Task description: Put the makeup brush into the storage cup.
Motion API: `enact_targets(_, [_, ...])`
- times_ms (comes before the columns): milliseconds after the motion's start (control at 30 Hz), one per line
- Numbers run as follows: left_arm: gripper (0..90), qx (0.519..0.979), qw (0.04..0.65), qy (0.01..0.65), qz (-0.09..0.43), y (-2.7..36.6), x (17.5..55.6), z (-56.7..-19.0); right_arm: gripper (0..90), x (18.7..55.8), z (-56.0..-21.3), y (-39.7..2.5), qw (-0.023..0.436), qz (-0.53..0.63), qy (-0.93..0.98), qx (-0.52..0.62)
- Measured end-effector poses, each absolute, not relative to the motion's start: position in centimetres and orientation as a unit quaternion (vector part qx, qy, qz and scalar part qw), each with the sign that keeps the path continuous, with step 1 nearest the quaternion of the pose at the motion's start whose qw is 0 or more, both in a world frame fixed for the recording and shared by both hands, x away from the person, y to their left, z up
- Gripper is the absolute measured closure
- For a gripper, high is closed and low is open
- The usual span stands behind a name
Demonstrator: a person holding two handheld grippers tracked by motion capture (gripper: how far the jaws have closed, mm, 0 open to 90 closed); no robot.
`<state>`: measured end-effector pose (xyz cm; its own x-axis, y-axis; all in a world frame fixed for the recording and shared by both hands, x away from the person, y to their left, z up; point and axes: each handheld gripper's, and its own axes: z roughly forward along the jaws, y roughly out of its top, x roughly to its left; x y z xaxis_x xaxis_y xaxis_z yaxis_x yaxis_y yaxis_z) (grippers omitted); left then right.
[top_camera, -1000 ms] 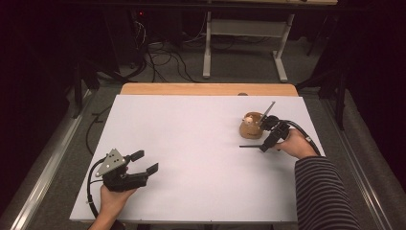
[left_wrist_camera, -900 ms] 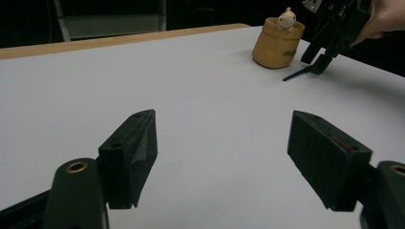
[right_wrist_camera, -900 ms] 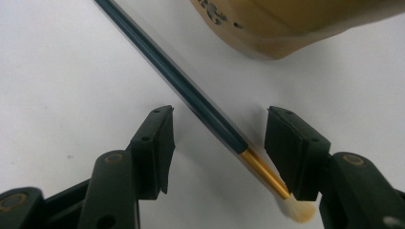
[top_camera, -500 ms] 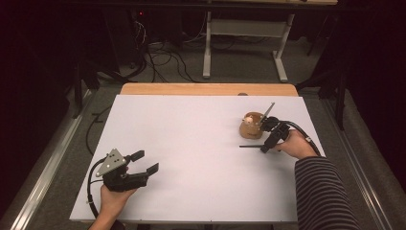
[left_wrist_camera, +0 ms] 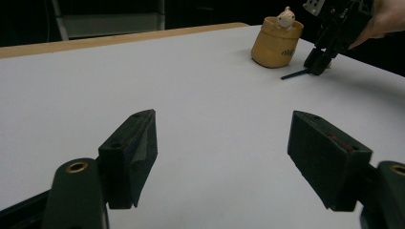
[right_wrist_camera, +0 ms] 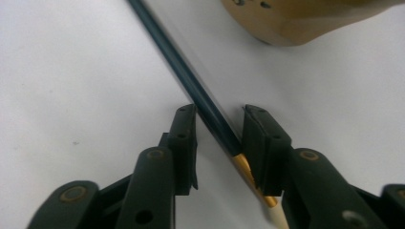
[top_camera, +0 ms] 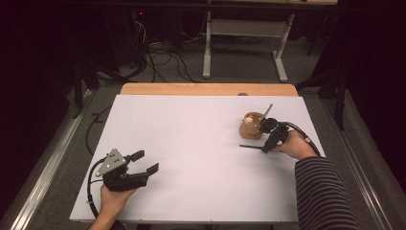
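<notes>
A dark pencil (top_camera: pixel 249 146) with a gold band lies flat on the white table, just in front of a tan cup (top_camera: pixel 251 125). A small pale figure (left_wrist_camera: pixel 286 16) sits in the cup. My right gripper (top_camera: pixel 265 149) points down at the pencil's right end. In the right gripper view its jaws (right_wrist_camera: pixel 218 121) straddle the pencil (right_wrist_camera: pixel 191 81) with a narrow gap left on one side, so it is open. The cup's base (right_wrist_camera: pixel 296 19) is just beyond. My left gripper (top_camera: pixel 145 161) rests near the front left, wide open (left_wrist_camera: pixel 224 143) and holding nothing.
The white table top (top_camera: pixel 191 134) has a wooden strip (top_camera: pixel 206 89) along its far edge. Beyond it are cables and a metal stand (top_camera: pixel 244 43) on the floor. The other gripper (left_wrist_camera: pixel 317 64) and the cup (left_wrist_camera: pixel 277 43) appear far off in the left gripper view.
</notes>
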<state>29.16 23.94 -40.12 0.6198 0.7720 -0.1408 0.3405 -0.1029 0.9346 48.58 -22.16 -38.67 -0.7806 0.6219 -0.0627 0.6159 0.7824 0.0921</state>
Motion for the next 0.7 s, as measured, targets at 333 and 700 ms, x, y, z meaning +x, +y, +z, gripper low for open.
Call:
enact_targets(333, [26.0, 0.715, 0.547, 0.387, 0.199, 23.9, 29.1, -40.1, 78.0, 48.0, -38.7, -21.7, 0.042, 0.026, 0.950, 0.307])
enact_targets(700, [26.0, 0.715, 0.547, 0.387, 0.200, 24.0, 29.1, -40.1, 84.2, 47.2, -38.7, -21.2, 0.025, 0.021, 0.954, 0.297])
